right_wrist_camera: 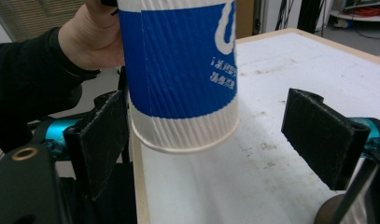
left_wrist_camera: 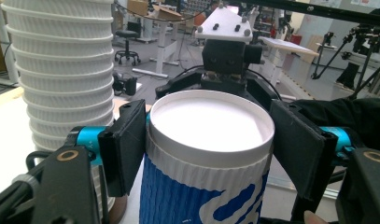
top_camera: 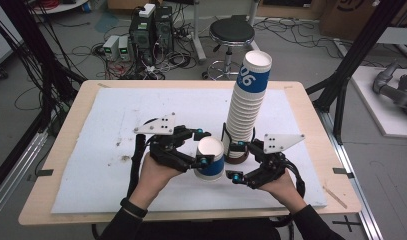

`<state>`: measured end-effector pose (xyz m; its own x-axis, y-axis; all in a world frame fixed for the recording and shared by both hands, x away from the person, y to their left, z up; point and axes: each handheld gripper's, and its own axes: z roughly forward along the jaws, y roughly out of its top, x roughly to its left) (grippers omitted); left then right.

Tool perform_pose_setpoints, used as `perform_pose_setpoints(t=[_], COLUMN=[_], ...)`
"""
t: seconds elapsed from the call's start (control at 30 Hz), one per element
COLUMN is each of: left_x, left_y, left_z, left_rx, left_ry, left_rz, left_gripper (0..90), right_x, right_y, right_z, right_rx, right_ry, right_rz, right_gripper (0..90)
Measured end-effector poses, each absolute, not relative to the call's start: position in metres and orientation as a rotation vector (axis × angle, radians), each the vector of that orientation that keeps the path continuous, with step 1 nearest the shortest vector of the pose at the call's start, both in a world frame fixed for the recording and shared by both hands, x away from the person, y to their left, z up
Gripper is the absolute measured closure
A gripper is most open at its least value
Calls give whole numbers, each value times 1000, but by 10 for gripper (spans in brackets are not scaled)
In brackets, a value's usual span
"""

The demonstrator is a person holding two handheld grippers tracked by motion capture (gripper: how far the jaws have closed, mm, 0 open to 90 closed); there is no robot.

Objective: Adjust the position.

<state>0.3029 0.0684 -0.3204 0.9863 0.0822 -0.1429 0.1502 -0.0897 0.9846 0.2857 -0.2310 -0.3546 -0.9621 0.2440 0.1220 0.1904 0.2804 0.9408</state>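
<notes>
Paper, ribbed and thin, is what the left gripper (top_camera: 200,149) is squeezing: its jaws are clamped on the sides of a blue-banded cup (top_camera: 211,159), just under the rim, and are holding it off the white mat (top_camera: 116,145) near the table's front edge. The right gripper (top_camera: 237,162) is waiting beside it with jaws apart, one pad (right_wrist_camera: 101,140) sitting close to the cup's base, the other well clear. Just behind, the stack (top_camera: 246,110) of cups is leaning slightly. A harder squeeze is likely to crush the cup wall. Swinging either gripper back carelessly risks knocking the stack over toward the far edge.
</notes>
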Motion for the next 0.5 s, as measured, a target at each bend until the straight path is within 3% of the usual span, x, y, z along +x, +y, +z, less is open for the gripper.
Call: perform_pose_setpoints(t=[0.5], left_x=[300], left_y=[54], left_z=[-324], left_rx=[1633], left_ry=[167], left_rz=[-81], left_gripper=[299], right_x=[284], right_y=[-214], right_z=[-362], right_rx=[391], right_ry=[2540], right_rz=[1797], right_gripper=[151])
